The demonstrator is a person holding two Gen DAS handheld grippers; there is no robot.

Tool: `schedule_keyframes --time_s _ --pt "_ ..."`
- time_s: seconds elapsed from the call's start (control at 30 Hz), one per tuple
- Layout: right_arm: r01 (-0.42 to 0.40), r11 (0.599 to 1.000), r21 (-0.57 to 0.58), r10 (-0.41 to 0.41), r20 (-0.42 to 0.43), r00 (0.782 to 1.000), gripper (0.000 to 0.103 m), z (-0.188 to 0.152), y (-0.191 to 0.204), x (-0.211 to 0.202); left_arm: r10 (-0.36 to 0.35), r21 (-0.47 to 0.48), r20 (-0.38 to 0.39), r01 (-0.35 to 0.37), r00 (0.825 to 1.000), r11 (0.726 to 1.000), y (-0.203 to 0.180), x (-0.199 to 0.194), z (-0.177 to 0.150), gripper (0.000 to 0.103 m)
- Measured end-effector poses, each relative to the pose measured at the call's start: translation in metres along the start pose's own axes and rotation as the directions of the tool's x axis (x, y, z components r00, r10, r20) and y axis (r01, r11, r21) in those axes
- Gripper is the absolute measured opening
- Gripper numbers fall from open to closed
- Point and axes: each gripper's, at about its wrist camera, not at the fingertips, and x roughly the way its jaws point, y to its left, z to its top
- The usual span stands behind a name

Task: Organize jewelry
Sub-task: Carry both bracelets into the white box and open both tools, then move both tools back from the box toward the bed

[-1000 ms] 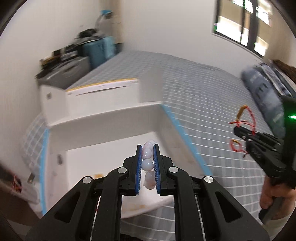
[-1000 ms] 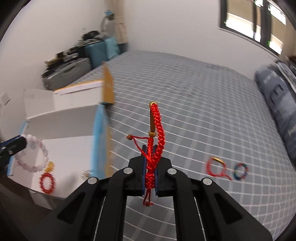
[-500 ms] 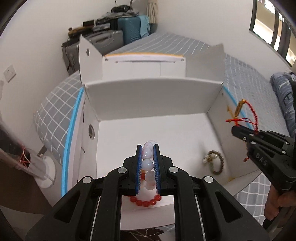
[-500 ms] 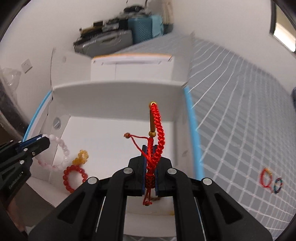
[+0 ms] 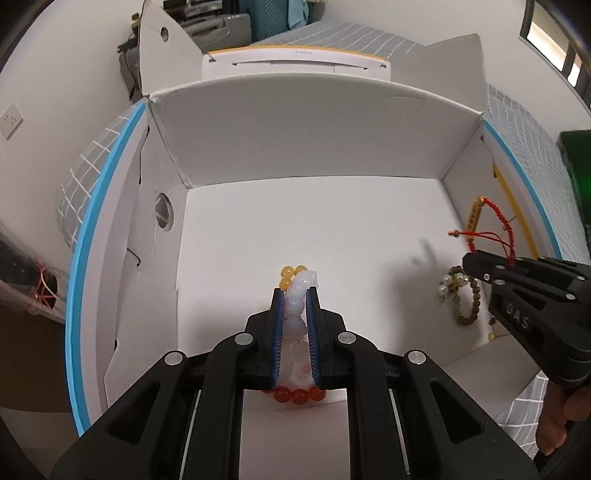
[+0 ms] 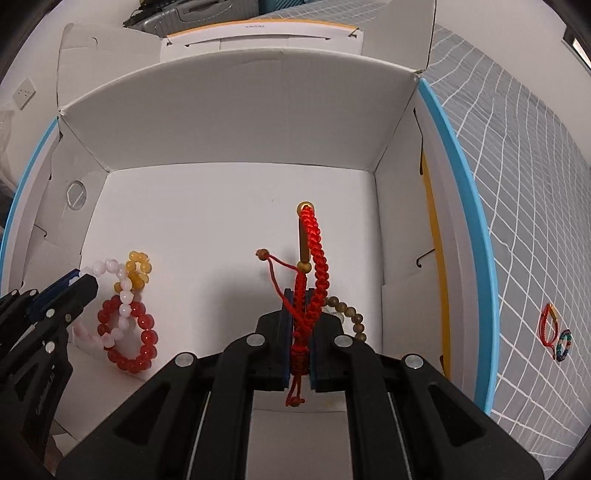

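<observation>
My left gripper [image 5: 295, 295] is shut on a pale pink bead bracelet [image 5: 300, 295], held low inside the open white cardboard box [image 5: 295, 136]. It also shows in the right wrist view [image 6: 110, 295], hanging over a red bead bracelet [image 6: 127, 336] and an amber bead bracelet [image 6: 137, 269] on the box floor. My right gripper [image 6: 300, 295] is shut on a red braided cord bracelet [image 6: 314, 258] with a gold tube, over the box's right side. A brown bead bracelet [image 6: 351, 317] lies under it.
The box has blue-edged side flaps [image 6: 461, 184] and stands on a grey checked bed [image 6: 535, 184]. Two small bracelets, one red [image 6: 548, 325] and one multicoloured [image 6: 564, 345], lie on the bed right of the box. Suitcases [image 5: 221, 22] stand behind.
Both grippers have moved from over the bed into the box and lowered toward its floor, each keeping its bracelet. The pink bracelet now hangs just over the red and amber ones.
</observation>
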Motion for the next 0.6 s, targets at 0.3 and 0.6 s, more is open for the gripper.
schedule_keyframes --time_s 0.3,0.6 --pt "0.003 1.0 -0.019 -0.003 0.019 1.0 0.008 -0.005 0.0 -0.001 0.012 -0.02 -0.017 -0.012 1.0 1.0 0.008 0.009 -0.002 0.016" --pt "-0.001 1.0 -0.029 0.003 0.094 0.996 0.06 -0.009 0.001 -0.023 0.077 -0.042 0.057 -0.075 0.995 0.996 0.012 -0.015 0.003 0.075"
